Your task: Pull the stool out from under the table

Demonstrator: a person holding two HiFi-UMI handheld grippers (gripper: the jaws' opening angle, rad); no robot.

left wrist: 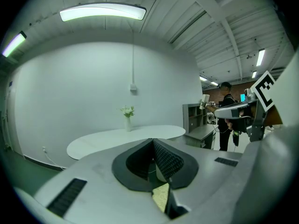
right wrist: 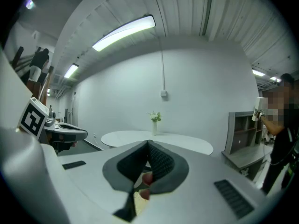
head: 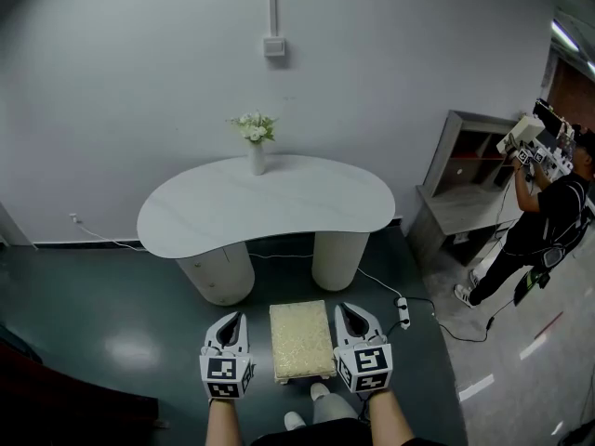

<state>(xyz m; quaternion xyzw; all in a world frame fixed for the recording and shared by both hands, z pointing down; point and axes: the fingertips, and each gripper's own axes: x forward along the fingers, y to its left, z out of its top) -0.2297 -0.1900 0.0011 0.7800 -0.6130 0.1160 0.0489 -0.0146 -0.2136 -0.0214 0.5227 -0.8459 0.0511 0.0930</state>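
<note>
Left claw (head: 231,321) closed, empty | right claw (head: 350,314) closed, empty | stool (head: 300,340) between both claws, clear of surface (head: 270,207) | judged rigid, moderately heavy, cushion soft; grip side frame edges

No word, number or brand can be read anywhere in this room. The only printed signs are black-and-white square patterns (head: 226,370) on the white marker cube (head: 227,375) of the left gripper (head: 232,320), and the same kind on the cube of the right gripper (head: 350,314). They carry no letters. The small white square wall box (head: 274,46) on the pale grey wall (head: 139,72) seems blank, though it is too far away to be sure.
</note>
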